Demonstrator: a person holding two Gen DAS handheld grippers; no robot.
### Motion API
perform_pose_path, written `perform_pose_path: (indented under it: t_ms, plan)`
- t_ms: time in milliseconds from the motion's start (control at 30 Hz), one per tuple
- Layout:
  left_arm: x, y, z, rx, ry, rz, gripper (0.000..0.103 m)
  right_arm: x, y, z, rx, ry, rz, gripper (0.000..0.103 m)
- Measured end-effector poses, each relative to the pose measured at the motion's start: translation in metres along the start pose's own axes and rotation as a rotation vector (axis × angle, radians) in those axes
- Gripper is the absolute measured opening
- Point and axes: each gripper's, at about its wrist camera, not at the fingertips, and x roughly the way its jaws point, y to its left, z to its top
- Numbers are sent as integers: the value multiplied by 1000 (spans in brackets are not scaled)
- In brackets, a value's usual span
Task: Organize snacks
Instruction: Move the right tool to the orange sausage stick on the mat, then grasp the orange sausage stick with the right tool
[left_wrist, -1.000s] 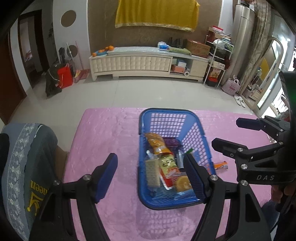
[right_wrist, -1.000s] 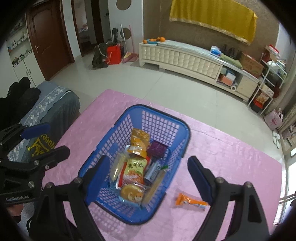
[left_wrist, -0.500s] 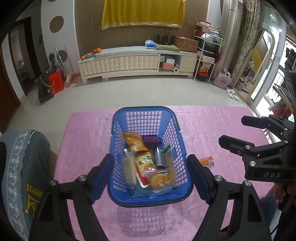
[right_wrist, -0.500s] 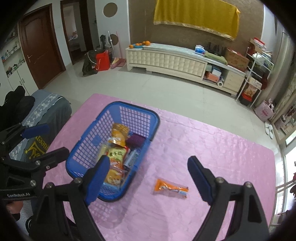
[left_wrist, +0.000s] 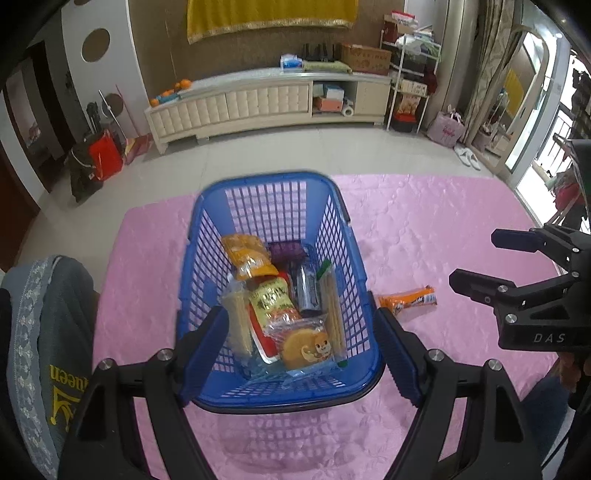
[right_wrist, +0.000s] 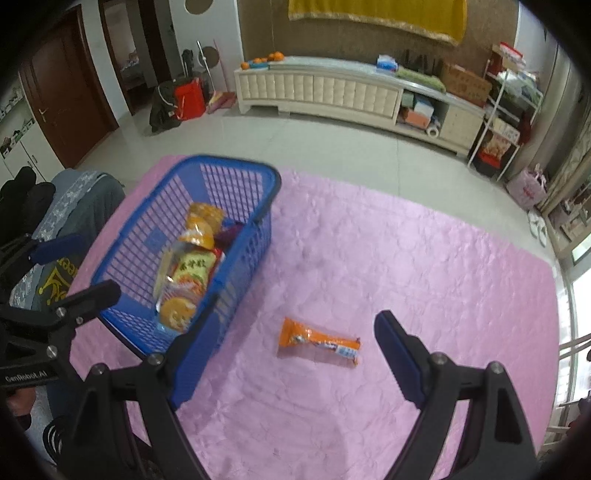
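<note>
- While hovering above the pink tabletop (left_wrist: 424, 229), left gripper (left_wrist: 299, 354) framing the near end of the basket (left_wrist: 266, 400): jaws wide apart, just been opening, pads outside the basket walls, pressing on nothing.
- Right gripper (right_wrist: 291, 358) likewise spread wide, empty, pointing down at the tabletop (right_wrist: 406, 258), with the orange packet (right_wrist: 319, 341) lying between its two fingers in that view, untouched.
- Blue basket (right_wrist: 236, 258) standing upright on the tabletop, left of the orange packet, holding a pile of snacks.
- Inside the basket: orange bag (left_wrist: 249, 256) toward the far end, purple pack (left_wrist: 286, 251) beside it, yellow bag (left_wrist: 271, 301) in the middle, round biscuit pack (left_wrist: 303, 341) nearest, clear wafer pack (left_wrist: 236, 325) along the left wall, dark wrapper (left_wrist: 306, 291) and a long stick pack (left_wrist: 332, 314) along the right wall.
- Orange packet (left_wrist: 408, 300) lying flat on the tabletop just right of the basket, outside it, apart from the wall.
- Right gripper (left_wrist: 517, 288) seen from the left wrist at the right edge, above the tabletop, well apart from the basket.
- Left gripper (right_wrist: 62, 269) seen from the right wrist at the left edge, next to the basket's near corner.
- Grey cloth (left_wrist: 40, 332) with yellow print beside the tabletop's left edge.
</note>
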Motion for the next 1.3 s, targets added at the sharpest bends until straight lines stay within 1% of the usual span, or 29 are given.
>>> perform_pose_path:
  t_ms: [267, 367, 500, 567, 633, 800, 967, 1033, 1067, 1100, 1167, 1233, 1267, 1300]
  plan:
    - [42, 1, -1, -33, 94, -10, 79, 36, -17, -15, -11, 87, 1, 89]
    - [51, 3, 0, -37, 110, -1, 79, 52, -19, -23, -56, 138, -23, 89]
    - [66, 10, -2, -61, 140, -27, 79, 74, -19, -37, -133, 192, -70, 89]
    - [72, 12, -5, -75, 156, -36, 79, 85, -19, -43, -154, 215, -73, 89]
    - [80, 15, -9, -82, 169, -27, 79, 96, -20, -46, -166, 231, -64, 89]
    - [91, 17, -14, -71, 185, -17, 79, 114, -15, -46, -216, 228, -53, 88]
    - [98, 20, -15, -60, 191, 5, 79, 131, -4, -45, -330, 227, -84, 88]
    - [100, 23, -15, -64, 195, 7, 79, 138, -1, -46, -359, 234, -89, 83]
    - [100, 24, -14, -64, 194, 9, 79, 140, 0, -47, -369, 244, -91, 76]
    - [100, 25, -14, -65, 192, 11, 79, 142, 0, -49, -375, 253, -82, 73]
    - [102, 26, -14, -70, 195, 9, 79, 144, 0, -53, -372, 258, -68, 73]
    - [103, 28, -14, -76, 196, 8, 79, 146, -2, -55, -366, 260, -62, 70]
    - [103, 29, -14, -79, 195, 9, 79, 146, -3, -57, -356, 261, -49, 65]
    - [103, 29, -15, -80, 196, 7, 79, 145, -5, -58, -346, 261, -33, 56]
